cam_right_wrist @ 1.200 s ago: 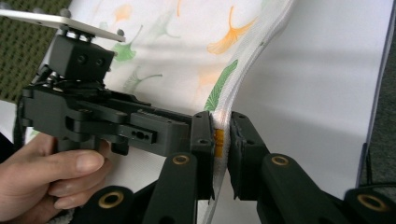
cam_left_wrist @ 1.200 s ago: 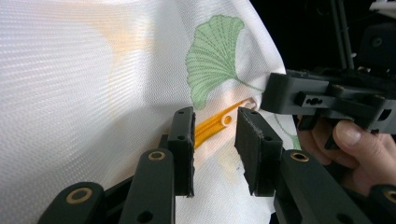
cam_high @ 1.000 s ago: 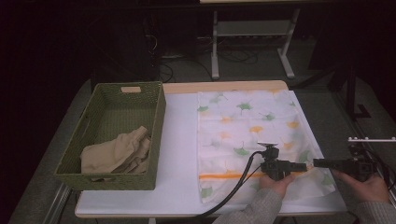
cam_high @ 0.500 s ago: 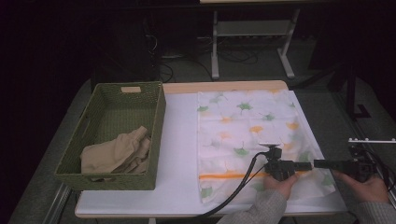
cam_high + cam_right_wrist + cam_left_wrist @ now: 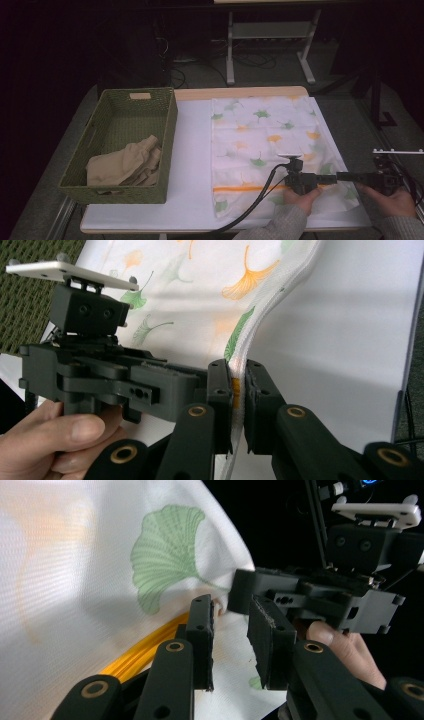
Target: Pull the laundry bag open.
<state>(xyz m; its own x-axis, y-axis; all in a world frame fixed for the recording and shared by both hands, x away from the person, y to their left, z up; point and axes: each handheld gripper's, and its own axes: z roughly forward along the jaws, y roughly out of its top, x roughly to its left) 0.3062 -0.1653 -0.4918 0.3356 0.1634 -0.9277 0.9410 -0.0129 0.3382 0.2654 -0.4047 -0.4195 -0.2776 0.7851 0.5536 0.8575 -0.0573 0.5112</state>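
From above, the leaf-printed cloth [image 5: 270, 145] lies flat on the table [image 5: 192, 150], both grippers at its near right edge. The left gripper [image 5: 230, 630] has its jaws parted and unloaded, the thin woven fabric just beyond. The right gripper [image 5: 239, 390] is clenched on the hem; I'd pinch deeper before lifting.

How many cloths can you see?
2. One white cloth with leaf prints lies spread flat on the table, at its right side. One tan cloth sits crumpled inside the green basket. More could be hidden under it.
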